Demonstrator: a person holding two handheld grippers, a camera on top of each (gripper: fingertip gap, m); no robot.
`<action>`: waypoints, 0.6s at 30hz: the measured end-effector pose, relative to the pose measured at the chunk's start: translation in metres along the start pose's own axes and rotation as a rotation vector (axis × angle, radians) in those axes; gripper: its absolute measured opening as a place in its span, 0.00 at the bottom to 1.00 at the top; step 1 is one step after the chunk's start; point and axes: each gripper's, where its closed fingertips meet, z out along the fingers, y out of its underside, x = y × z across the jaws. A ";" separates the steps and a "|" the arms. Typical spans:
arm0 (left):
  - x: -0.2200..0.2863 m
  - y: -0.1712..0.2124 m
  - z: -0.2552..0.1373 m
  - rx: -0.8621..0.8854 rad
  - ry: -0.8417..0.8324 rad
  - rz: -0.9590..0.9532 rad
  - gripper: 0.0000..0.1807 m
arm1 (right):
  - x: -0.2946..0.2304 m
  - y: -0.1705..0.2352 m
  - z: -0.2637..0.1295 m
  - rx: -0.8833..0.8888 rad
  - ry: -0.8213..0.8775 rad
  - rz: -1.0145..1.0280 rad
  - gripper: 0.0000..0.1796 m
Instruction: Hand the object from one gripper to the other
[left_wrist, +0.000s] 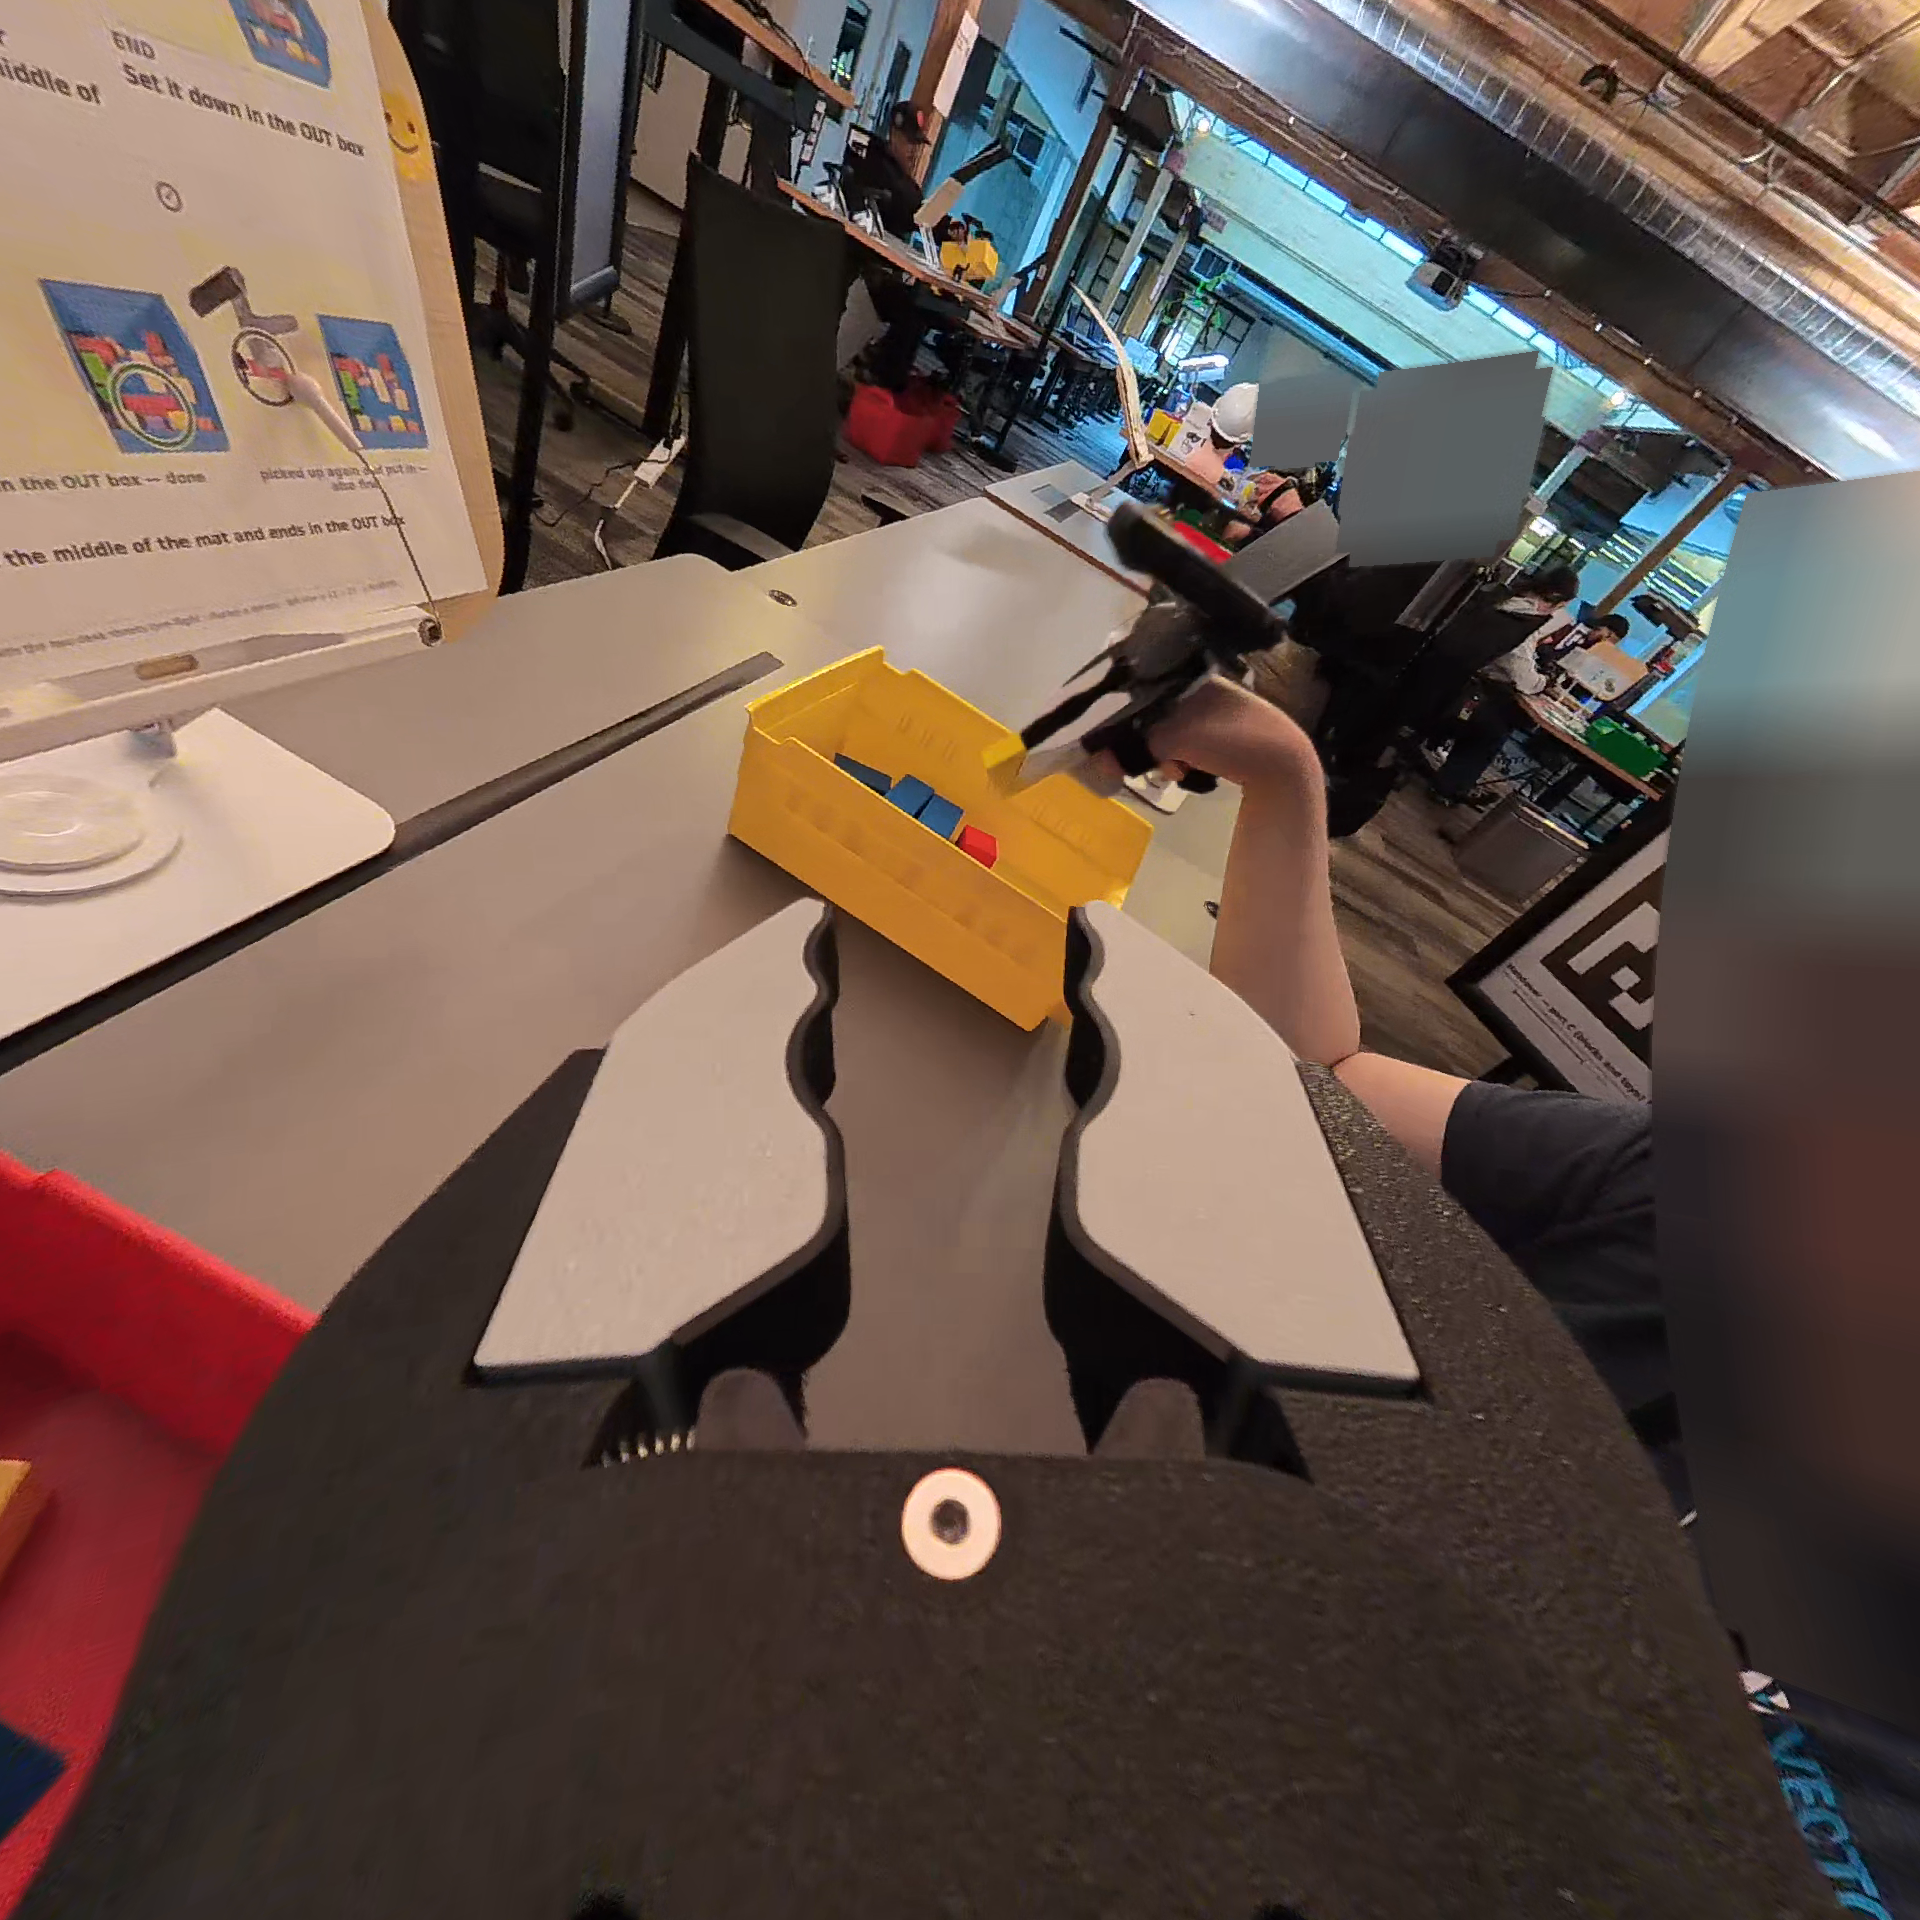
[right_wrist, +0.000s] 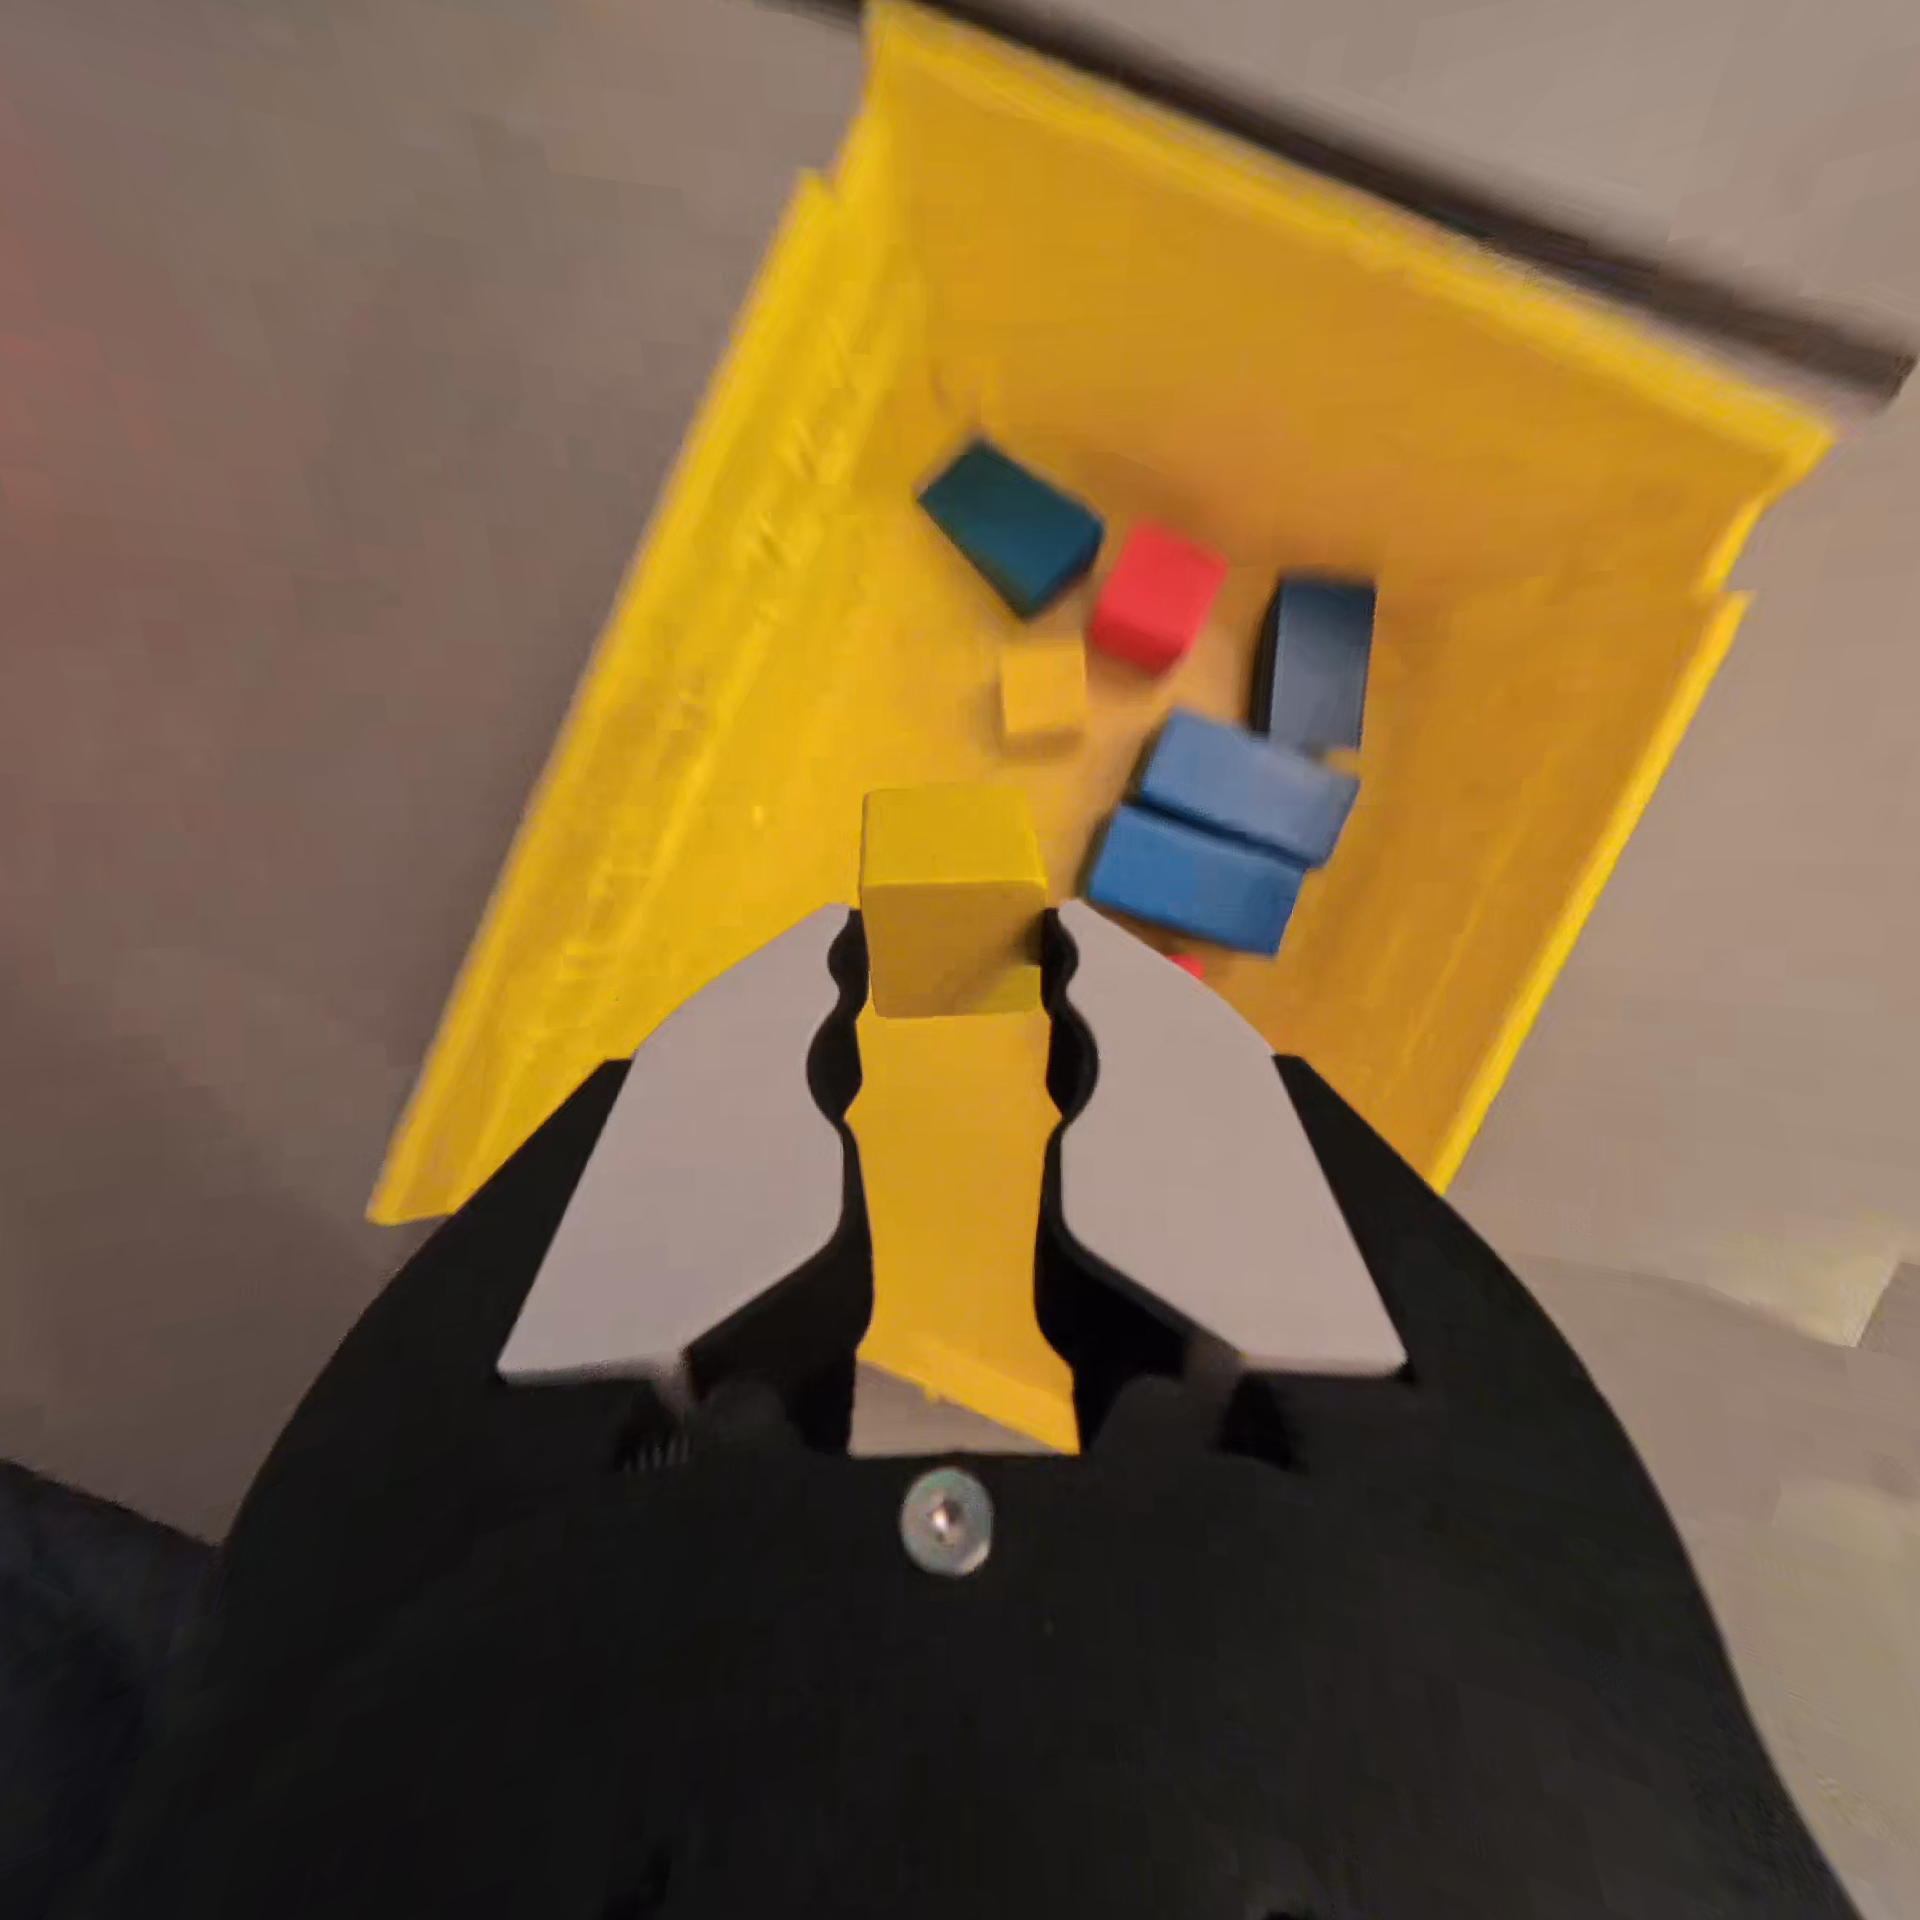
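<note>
Right gripper (right_wrist: 951, 940) pinching small yellow wooden block (right_wrist: 948, 899) over yellow plastic bin (right_wrist: 1143, 312) holding blue and red blocks, my left gripper (left_wrist: 948, 971) spread empty with the bin at 12 o'clock, so pickup done, handover still to do.

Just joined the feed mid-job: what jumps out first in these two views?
The right gripper pinches a yellow block between its fingers, above a yellow bin on the grey table. Blue, red and yellow blocks lie loose in that bin. The left gripper is open and empty, pointed at the bin from the near side.
</note>
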 end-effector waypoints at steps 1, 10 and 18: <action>0.000 0.001 0.001 -0.005 0.001 -0.002 0.23 | 0.002 0.011 0.011 -0.080 -0.008 0.011 0.18; 0.000 0.007 0.007 -0.043 -0.005 -0.006 0.22 | 0.002 0.018 0.078 -0.272 -0.043 0.043 0.18; -0.003 0.004 -0.001 -0.025 -0.032 -0.008 0.22 | 0.010 0.023 0.098 -0.321 -0.021 0.085 0.18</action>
